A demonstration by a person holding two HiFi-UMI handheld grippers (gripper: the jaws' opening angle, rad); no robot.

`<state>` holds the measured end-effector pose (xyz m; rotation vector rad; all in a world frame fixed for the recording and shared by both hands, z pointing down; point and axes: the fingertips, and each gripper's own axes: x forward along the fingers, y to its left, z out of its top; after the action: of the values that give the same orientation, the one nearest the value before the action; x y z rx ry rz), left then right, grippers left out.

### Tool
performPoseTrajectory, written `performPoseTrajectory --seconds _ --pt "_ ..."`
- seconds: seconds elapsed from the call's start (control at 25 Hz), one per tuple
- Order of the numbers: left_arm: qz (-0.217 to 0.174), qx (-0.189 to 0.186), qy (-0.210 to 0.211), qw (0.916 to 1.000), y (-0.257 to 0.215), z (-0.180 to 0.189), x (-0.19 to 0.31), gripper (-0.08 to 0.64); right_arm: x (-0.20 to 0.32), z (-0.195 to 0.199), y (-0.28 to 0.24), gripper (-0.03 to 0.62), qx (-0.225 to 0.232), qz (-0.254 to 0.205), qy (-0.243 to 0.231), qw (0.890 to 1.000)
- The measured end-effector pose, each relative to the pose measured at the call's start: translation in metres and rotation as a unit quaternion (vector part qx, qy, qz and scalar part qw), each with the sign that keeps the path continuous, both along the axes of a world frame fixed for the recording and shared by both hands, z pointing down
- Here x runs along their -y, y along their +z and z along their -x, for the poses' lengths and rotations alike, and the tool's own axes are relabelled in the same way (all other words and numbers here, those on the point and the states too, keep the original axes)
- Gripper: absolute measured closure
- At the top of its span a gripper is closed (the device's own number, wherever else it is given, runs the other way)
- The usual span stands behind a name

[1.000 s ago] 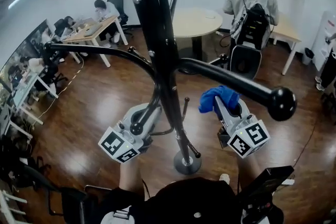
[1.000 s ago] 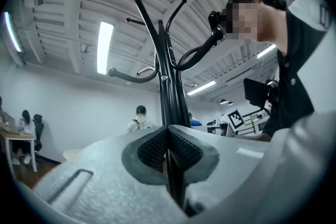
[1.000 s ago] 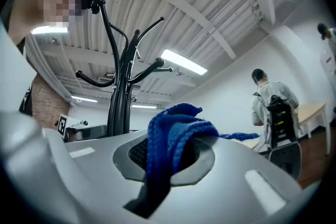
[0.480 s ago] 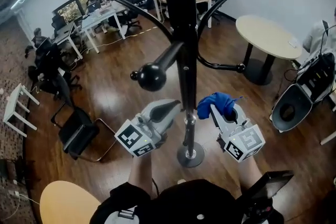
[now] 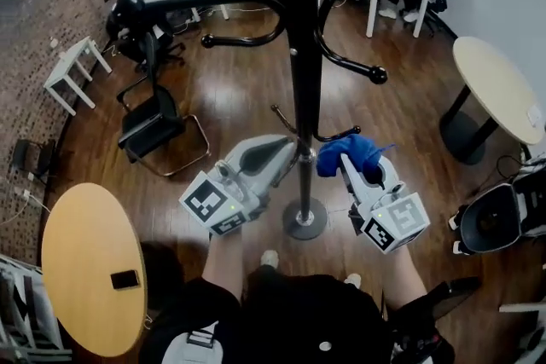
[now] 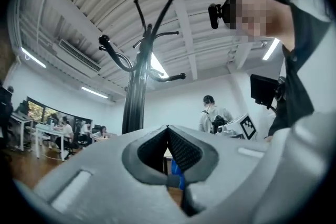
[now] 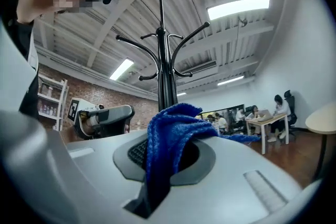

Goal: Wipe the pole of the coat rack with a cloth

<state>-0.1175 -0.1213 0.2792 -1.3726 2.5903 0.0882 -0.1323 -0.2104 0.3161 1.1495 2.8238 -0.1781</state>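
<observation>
Dark wooden floor, open office; round pale wooden table point(image 5: 85, 268) at lower left of the head view. Black metal coat rack pole point(image 5: 303, 98) stands upright on its round base point(image 5: 304, 219), between the two tongs. Left gripper point(image 5: 286, 151): tip just beside the pole's left side; contact can't be confirmed. Right gripper point(image 5: 354, 164): on the pole's right, holding a blue knitted cloth point(image 5: 345, 153) whose left edge reaches the pole. Left gripper view: ribbed pads point(image 6: 181, 147) meet at the tip, jaws closed on nothing; the pole point(image 6: 135, 97) rises left of them, not between them. Right gripper view: jaws clamped on the cloth point(image 7: 168, 149), which drapes over the tip and hides it; the pole point(image 7: 165, 81) stands directly behind. Only the head view shows the base; only the gripper views show the curved hooks point(image 7: 186, 42) against the ceiling.
</observation>
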Motion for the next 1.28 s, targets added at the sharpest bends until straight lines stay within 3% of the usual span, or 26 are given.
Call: performPoseTrajectory --seconds 0.16,0.36,0.72,0.88,1.08,1.28 --pt "-0.007 -0.022 -0.079 0.9966 0.014 -0.020 0.035 0.558 0.032 -0.004 0.019 0.551 -0.041 -0.017 -0.081 0.996" --pt "0.003 -0.050 -0.112 0.9924 0.037 -0.034 0.068 0.558 0.032 -0.004 0.036 0.551 -0.067 -0.018 -0.138 0.988" --pt "-0.008 -0.070 -0.164 0.9839 0.061 -0.043 0.062 0.558 0.023 -0.010 0.059 0.552 -0.081 -0.025 -0.186 0.979" --pt "-0.008 -0.086 -0.212 0.9734 0.079 -0.039 0.068 0.558 0.025 0.003 0.077 0.551 -0.100 -0.024 -0.228 0.968" --pt "-0.020 -0.116 -0.268 0.9563 0.114 -0.022 0.070 0.558 0.009 0.028 0.103 0.551 -0.095 -0.059 -0.276 0.955" --pt "-0.035 -0.107 -0.290 0.9503 0.183 -0.010 0.055 0.558 -0.012 0.040 0.163 0.552 -0.059 -0.068 -0.293 0.952"
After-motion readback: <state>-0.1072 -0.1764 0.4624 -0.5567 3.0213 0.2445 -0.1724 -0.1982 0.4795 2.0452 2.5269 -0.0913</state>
